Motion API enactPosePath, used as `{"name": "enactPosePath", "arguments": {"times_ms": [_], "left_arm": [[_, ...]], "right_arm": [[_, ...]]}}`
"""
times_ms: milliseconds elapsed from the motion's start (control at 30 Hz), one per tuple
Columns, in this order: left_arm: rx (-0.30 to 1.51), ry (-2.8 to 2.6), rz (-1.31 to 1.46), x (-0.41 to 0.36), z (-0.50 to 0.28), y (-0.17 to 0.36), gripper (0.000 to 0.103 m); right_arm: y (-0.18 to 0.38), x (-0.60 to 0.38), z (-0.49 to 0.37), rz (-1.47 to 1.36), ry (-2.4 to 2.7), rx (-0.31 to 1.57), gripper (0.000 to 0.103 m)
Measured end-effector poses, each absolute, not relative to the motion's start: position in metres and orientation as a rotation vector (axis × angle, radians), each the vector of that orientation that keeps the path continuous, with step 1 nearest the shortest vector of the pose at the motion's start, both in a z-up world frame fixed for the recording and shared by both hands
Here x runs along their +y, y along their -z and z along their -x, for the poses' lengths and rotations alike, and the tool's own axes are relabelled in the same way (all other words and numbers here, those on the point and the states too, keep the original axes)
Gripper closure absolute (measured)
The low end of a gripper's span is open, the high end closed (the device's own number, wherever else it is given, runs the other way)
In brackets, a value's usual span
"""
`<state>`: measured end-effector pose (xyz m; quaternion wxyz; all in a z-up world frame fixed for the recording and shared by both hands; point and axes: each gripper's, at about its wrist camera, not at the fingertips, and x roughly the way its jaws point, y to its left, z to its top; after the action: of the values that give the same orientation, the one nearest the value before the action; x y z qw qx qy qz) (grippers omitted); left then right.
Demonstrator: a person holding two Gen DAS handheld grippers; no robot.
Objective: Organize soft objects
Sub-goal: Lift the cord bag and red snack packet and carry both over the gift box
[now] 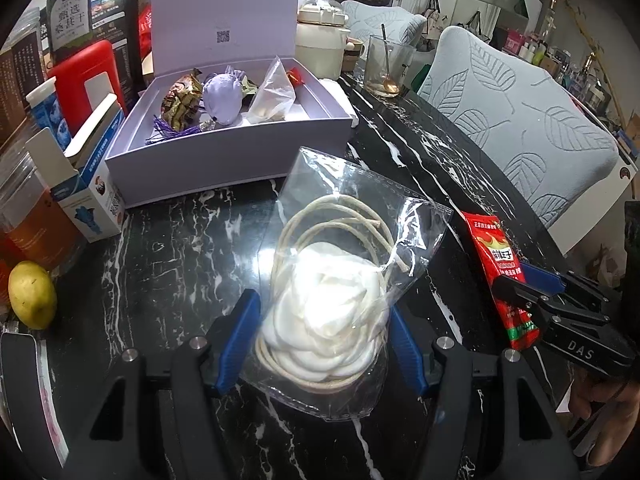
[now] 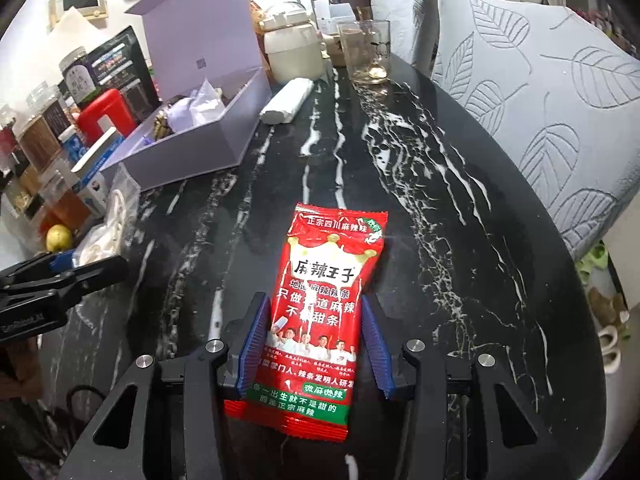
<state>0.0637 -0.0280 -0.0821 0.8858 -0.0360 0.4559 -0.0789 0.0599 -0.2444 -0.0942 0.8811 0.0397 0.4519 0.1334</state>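
A clear plastic bag (image 1: 332, 280) with coiled cream cord and white padding sits between the blue pads of my left gripper (image 1: 322, 344), which is shut on its lower half above the black marble table (image 1: 160, 260). My right gripper (image 2: 316, 344) is shut on a red snack packet (image 2: 324, 280), its pads pressing both long edges. In the left wrist view that packet (image 1: 500, 256) and the right gripper (image 1: 520, 286) show at the right. An open lilac box (image 1: 240, 160) behind holds a purple pouch (image 1: 222, 98), a clear bag (image 1: 272, 94) and a wrapped sweet (image 1: 182, 100).
A lemon (image 1: 32, 296), a blue-white carton (image 1: 92, 184), jars and a red tin crowd the left edge. A glass with a spoon (image 1: 386, 66) and a cream pot (image 1: 320, 40) stand behind the box, with a white roll (image 2: 286, 100) near them. Leaf-patterned chairs (image 1: 520, 120) line the right side.
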Motion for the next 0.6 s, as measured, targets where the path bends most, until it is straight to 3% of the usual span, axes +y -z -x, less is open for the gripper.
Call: {"name": "enactPosePath", "arguments": {"times_ms": [600], "left_arm": [[0.869,0.117,0.107,-0.004,-0.041,0.055,0.040]], "right_arm": [[0.057,-0.217,-0.039,-0.126,-0.436,0.854,0.057]]}}
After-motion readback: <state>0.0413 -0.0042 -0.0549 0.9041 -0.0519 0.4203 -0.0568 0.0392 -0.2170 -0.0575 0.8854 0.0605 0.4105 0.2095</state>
